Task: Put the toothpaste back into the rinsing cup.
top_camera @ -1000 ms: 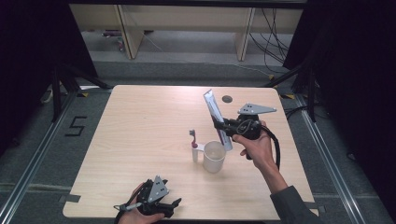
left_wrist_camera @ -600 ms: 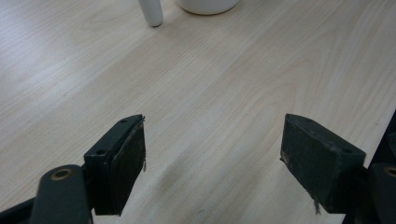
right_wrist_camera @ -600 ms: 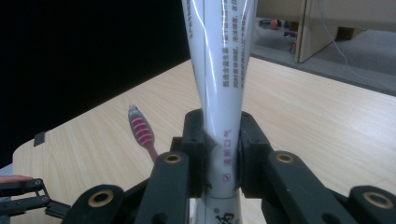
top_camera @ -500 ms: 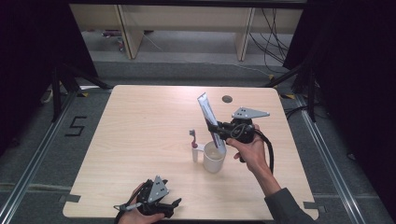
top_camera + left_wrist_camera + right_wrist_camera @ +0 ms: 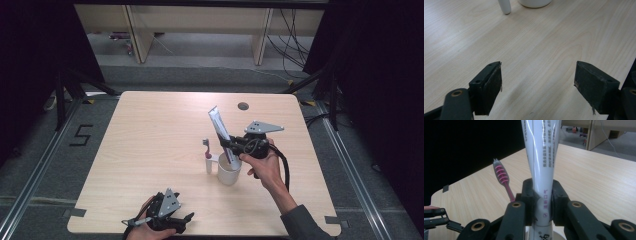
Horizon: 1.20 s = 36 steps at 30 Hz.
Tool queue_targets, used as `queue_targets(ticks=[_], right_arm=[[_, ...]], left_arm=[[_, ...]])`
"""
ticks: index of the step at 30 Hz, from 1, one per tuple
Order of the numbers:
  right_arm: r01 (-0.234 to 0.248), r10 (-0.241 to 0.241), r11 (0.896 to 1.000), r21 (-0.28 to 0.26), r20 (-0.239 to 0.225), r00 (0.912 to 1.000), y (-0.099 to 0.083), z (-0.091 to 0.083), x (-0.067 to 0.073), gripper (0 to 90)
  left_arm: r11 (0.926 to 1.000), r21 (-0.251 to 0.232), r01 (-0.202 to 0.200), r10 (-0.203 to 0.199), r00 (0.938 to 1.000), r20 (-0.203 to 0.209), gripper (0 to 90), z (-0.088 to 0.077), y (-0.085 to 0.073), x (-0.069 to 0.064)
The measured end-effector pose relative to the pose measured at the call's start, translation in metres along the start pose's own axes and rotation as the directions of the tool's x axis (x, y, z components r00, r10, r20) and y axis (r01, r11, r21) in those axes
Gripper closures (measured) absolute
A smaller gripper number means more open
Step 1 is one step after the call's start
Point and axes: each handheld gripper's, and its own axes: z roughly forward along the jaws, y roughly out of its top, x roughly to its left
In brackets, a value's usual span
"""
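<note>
A white toothpaste tube (image 5: 219, 125) (image 5: 542, 157) stands tilted, its lower end inside a white cup (image 5: 229, 173) near the middle of the table. My right gripper (image 5: 228, 146) (image 5: 543, 203) is shut on the tube just above the cup's rim. A pink-headed toothbrush (image 5: 206, 146) (image 5: 502, 177) stands upright in a white holder (image 5: 209, 165) (image 5: 504, 6) right beside the cup's left side. My left gripper (image 5: 170, 219) (image 5: 537, 82) rests near the table's front edge, open, with bare wood between its jaws.
The light wooden table (image 5: 150, 135) has a round cable hole (image 5: 243, 106) at the back. Pale shelving (image 5: 200, 30) stands beyond the far edge, with cables on the floor to the right. A "5" mark (image 5: 80, 135) is on the floor at left.
My right gripper has come down and a little left with the tube, so the tube's lower end now sits in the cup. The left gripper has stayed put.
</note>
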Motion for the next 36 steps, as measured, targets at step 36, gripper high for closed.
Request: queue_targets(ticks=[36], right_arm=[[0.026,-0.026,1.000,0.015,-0.016,0.9995,-0.027,0.010,0.000,76.5]], left_arm=[[1.0000,0.000,0.007,-0.007,1.0000,0.000,21.8,0.000,0.000,-0.001]])
